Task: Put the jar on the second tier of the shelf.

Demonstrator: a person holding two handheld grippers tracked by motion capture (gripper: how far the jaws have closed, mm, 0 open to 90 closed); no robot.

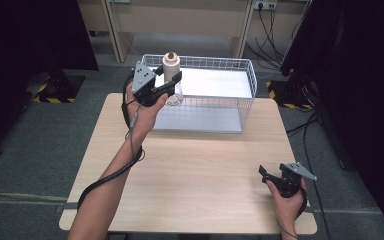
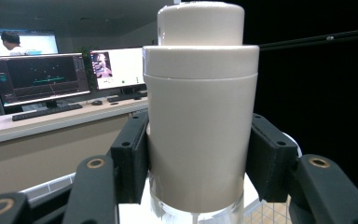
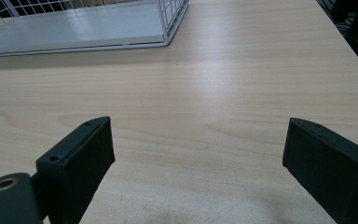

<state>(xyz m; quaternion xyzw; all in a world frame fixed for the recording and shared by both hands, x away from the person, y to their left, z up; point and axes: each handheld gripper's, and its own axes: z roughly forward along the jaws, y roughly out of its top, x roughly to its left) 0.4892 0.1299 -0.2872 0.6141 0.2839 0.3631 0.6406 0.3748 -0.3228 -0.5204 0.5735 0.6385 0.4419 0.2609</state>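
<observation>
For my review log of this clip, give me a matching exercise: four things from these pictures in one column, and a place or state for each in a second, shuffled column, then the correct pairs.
Things:
1. cream bottle
2. left gripper
3. right gripper
4. wire basket

States or places:
A. open, holding nothing, low over the near right part of the table
B. standing at the far edge of the table
C. held upright, above the basket's left end
D. shut around a cylindrical body

Pairs: 1-C, 2-D, 3-A, 4-B
</observation>
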